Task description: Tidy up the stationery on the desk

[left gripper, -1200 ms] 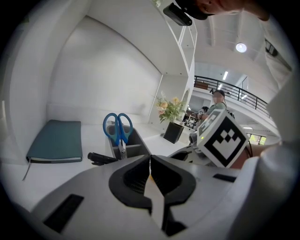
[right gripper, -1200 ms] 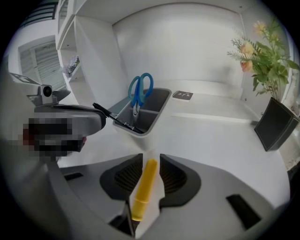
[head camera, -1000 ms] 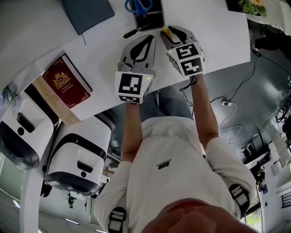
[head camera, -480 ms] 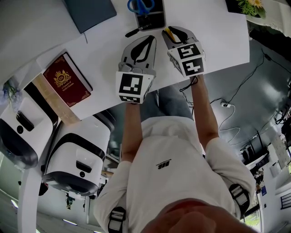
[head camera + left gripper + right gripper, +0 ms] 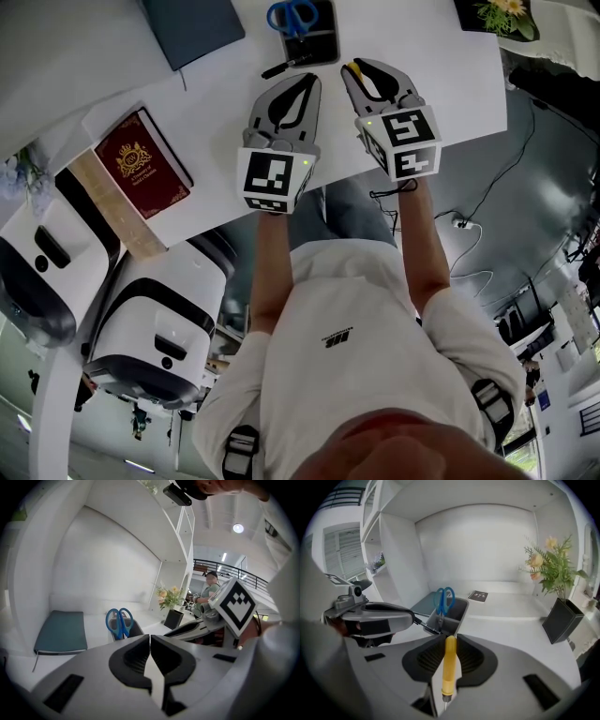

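A dark grey pen holder (image 5: 314, 42) (image 5: 452, 613) stands on the white desk (image 5: 216, 103) with blue scissors (image 5: 291, 14) (image 5: 445, 599) (image 5: 119, 620) in it. A black pen (image 5: 281, 67) (image 5: 425, 627) lies at its base. My right gripper (image 5: 359, 70) (image 5: 450, 644) is shut on a yellow pen (image 5: 450, 665) (image 5: 353, 67), a short way in front of the holder. My left gripper (image 5: 307, 82) (image 5: 150, 641) hovers beside it, shut with nothing between its jaws.
A teal notebook (image 5: 192, 28) (image 5: 61, 632) lies left of the holder. A red book (image 5: 142, 164) sits at the desk's near left edge. A small black notebook (image 5: 478, 596) lies behind the holder, and a black flower pot (image 5: 562, 620) (image 5: 492, 14) stands at the right.
My right gripper with the yellow pen has shifted a little to the right. The left gripper has stayed in place.
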{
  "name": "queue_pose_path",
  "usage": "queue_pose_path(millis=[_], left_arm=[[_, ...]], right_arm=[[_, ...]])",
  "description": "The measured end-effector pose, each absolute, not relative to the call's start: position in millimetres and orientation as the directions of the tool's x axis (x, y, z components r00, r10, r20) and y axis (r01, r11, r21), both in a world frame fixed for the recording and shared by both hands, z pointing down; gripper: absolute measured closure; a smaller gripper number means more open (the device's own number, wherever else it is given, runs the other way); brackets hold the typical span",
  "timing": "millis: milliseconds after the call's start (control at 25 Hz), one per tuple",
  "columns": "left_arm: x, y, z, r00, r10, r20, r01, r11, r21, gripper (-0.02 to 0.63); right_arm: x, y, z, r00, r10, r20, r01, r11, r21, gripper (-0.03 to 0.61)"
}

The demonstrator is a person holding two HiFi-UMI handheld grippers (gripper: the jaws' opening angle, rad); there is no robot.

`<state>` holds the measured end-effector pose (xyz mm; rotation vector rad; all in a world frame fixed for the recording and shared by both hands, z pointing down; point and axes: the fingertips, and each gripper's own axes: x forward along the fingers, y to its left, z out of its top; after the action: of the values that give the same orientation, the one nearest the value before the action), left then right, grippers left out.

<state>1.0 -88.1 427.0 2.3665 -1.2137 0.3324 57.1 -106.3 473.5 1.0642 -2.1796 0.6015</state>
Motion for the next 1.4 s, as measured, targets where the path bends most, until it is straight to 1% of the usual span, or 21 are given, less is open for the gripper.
queue_pose_path(millis=[560,840,1400], left_arm=[[-11.6,-89.6,401.0,0.555,-0.739,0.381,-0.832,-0.49,0.261,0.614],[-19.9,-91.8,386.9,0.538,-0.761,0.363,-0.842,-0.474,0.256,0.614],[-27.2,-105.6,374.2,0.519,-0.781,0.348,-0.854,-0.463,0.236,0.614]], right_arm=[[48.2,-108.0,410.8,-0.529,-0.58,0.62,-0.795,0.593,-0.124,0.525],[40.5,-120.6,367.5,-0.558,-0.621,0.551,-0.79,0.601,-0.122,0.525],[24.3,-163.6,334.1,-0.569,-0.688,0.451,-0.802,0.586,-0.118,0.525]])
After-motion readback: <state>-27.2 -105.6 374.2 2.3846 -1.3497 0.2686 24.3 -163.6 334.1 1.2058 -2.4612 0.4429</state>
